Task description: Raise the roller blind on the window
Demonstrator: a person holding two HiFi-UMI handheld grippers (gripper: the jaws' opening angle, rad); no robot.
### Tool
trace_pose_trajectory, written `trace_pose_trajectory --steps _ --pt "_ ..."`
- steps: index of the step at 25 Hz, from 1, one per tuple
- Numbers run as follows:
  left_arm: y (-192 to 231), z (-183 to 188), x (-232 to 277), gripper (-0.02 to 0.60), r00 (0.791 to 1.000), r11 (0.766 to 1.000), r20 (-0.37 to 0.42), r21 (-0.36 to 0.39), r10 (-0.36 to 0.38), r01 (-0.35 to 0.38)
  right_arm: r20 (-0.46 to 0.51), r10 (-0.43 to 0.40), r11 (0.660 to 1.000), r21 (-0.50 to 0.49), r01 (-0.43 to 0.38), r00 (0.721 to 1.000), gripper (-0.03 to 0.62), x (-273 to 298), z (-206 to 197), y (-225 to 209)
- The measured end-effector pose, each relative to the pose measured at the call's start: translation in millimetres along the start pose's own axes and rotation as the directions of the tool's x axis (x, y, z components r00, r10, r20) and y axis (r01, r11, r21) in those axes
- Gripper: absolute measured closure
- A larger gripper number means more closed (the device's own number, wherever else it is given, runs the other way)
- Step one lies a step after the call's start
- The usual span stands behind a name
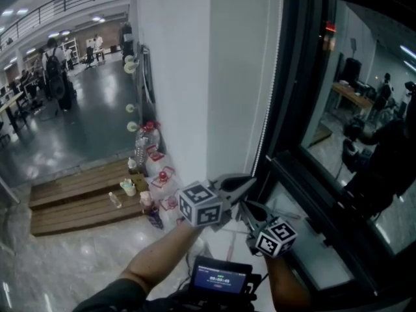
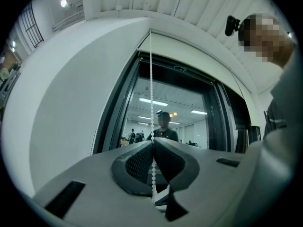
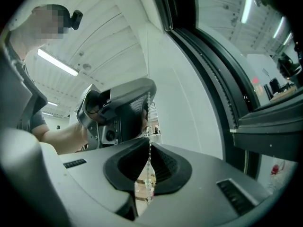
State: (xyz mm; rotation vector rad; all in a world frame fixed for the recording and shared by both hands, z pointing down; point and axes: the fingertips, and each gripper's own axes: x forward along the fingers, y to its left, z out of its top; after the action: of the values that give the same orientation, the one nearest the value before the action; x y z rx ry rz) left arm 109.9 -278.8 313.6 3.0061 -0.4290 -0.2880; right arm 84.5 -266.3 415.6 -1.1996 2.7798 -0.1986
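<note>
Both grippers are held low beside the window (image 1: 348, 103), at the right of the scene. The left gripper (image 1: 251, 181) is clamped shut on the bead chain (image 2: 151, 93). The chain is pinched between the pads and is seen running straight up from them. Just below, and nearer, the right gripper (image 1: 246, 206) is likewise closed tight on the same chain, and the beads are seen passing between its jaws in the right gripper view. The chain is drawn straight up along the left edge of the window frame. The roller blind (image 2: 189, 51) is seen as a pale band across the top of the window, high above both grippers.
</note>
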Motion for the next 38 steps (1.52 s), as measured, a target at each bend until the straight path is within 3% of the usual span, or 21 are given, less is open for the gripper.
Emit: trace_pose_trajectory --steps 4,9,14,19,22,29,31,38 --pt "4.3 -32.9 -5.7 0.577 0.998 1.0 -0.06 -0.005 0.018 -0.018 -0.033 -0.013 0.999 0.032 0.014 0.999 0.583 -2.8 -32.7 -6.3" --pt "5.9 -47.4 -9.1 0.577 0.997 0.999 -0.071 -0.024 0.022 -0.023 -0.052 -0.028 0.998 0.046 0.031 0.998 0.583 -5.3 -45.7 -9.7" --pt "11.4 -39.9 -12.1 0.577 0.998 0.999 -0.039 -0.017 0.045 -0.045 -0.045 -0.033 0.999 0.025 0.034 0.998 0.58 -4.4 -41.3 -9.2" --pt "19.8 -28.5 -15.9 0.574 0.996 0.996 -0.019 0.014 0.087 -0.087 -0.053 -0.095 0.995 -0.007 0.095 0.994 0.548 -7.7 -25.8 -17.5" --pt "27.2 -23.7 -23.2 0.502 0.992 0.992 -0.003 0.024 0.124 -0.124 -0.054 -0.12 0.993 -0.03 0.118 0.991 0.547 -11.3 -16.8 -20.7" --pt "31.8 -26.2 -38.4 0.5 0.989 0.989 0.0 0.001 0.146 -0.146 -0.027 -0.161 0.987 -0.035 0.16 0.987 0.545 -16.3 -2.1 -28.7" --pt "30.9 -29.8 -44.8 0.5 0.988 0.988 -0.002 -0.01 0.155 -0.155 -0.029 -0.169 0.985 -0.031 0.169 0.985 0.493 -16.9 -3.9 -32.0" --pt "34.2 -29.7 -71.8 0.5 0.979 0.978 0.031 -0.063 0.201 -0.199 0.023 -0.195 0.98 -0.026 0.195 0.981 0.491 -33.8 14.1 -31.5"
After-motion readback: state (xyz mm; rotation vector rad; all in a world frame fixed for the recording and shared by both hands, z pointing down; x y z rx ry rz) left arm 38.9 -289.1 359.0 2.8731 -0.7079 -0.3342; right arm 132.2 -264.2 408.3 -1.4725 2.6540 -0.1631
